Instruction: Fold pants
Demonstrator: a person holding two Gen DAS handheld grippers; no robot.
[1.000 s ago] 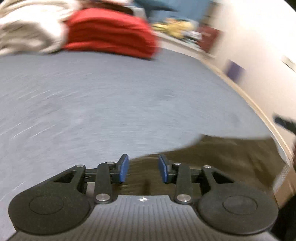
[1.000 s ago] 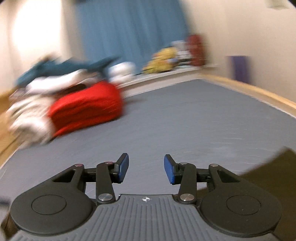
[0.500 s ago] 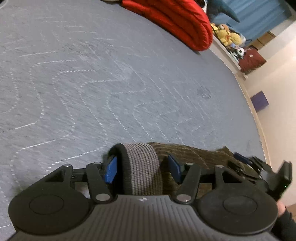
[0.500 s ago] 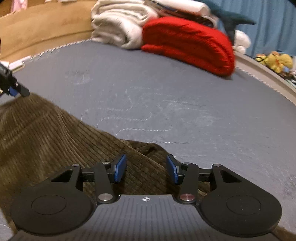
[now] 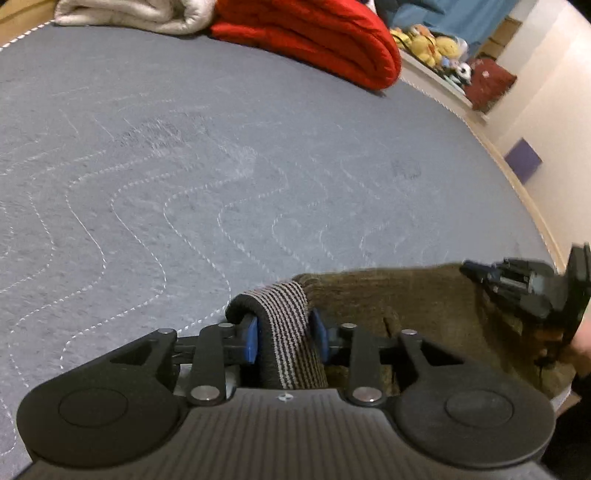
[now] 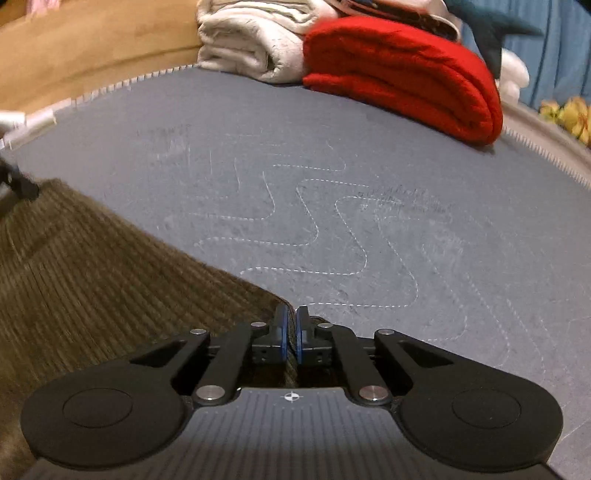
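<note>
Brown corduroy pants lie on a grey quilted mat, near its front edge. Their striped waistband folds up between the blue pads of my left gripper, whose jaws are closing and touch it on both sides. In the right wrist view the pants spread to the left, and my right gripper is shut on a corner of the fabric edge. The right gripper also shows at the pants' far right corner in the left wrist view. At that view's right border is part of a person's hand.
A folded red blanket and a pale folded one sit at the mat's far end. Plush toys line a ledge behind them, and a purple box stands by the right wall. Bare mat stretches between pants and blankets.
Both grippers came down from above the mat onto the pants. The right one shut on the fabric edge. The left one opened around the waistband, then narrowed onto it.
</note>
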